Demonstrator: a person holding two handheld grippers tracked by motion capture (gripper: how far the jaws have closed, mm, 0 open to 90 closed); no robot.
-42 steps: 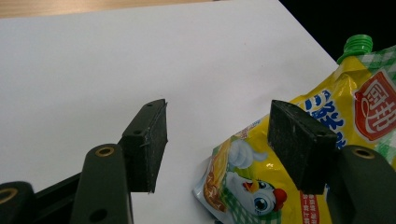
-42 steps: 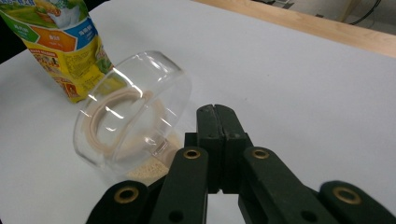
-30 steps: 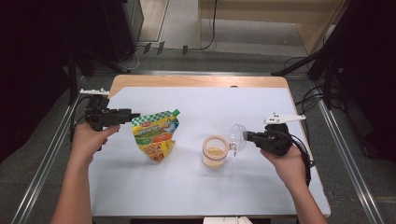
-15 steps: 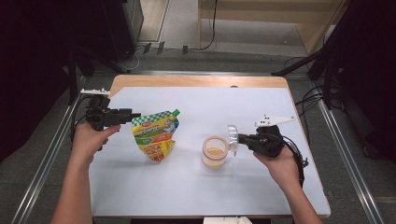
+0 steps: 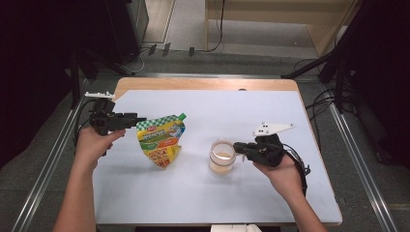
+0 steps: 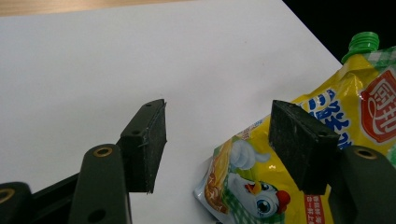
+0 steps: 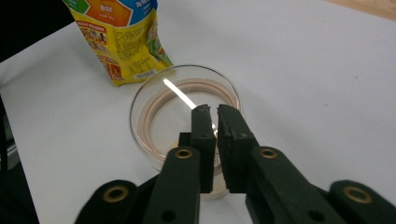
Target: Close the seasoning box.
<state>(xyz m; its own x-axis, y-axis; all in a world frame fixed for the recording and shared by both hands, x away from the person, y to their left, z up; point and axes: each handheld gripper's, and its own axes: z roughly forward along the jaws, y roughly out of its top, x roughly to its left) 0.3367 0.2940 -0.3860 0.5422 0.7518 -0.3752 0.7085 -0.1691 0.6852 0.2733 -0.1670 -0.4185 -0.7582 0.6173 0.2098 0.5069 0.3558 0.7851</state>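
A yellow food pouch (image 5: pixel 162 140) with a green cap (image 6: pixel 362 44) lies on the white table cover (image 5: pixel 270 106). My left gripper (image 5: pixel 138 119) hovers at the pouch's upper left corner. It is open (image 6: pixel 222 123), with the pouch's printed corner (image 6: pixel 243 186) below and beyond its jaws and nothing gripped. To the right stands a small glass jar (image 5: pixel 222 158) with pale contents. Its clear lid (image 7: pixel 159 107) lies over the mouth. My right gripper (image 5: pixel 238 146) reaches in from the right, tips (image 7: pixel 216 114) over the lid's near rim. Its jaws have just been opening a slit, and I make out nothing between them.
The wooden table edge (image 5: pixel 203 83) shows behind the white cover. Metal rails (image 5: pixel 355 145) run along both sides, and cables (image 5: pixel 321 104) lie on the floor at the right. Open white surface stretches in front of and behind the jar and pouch.
My right gripper moved left toward the jar. The clear lid that stood up at the jar's right rim now lies flat on the mouth. The left hand stayed put.
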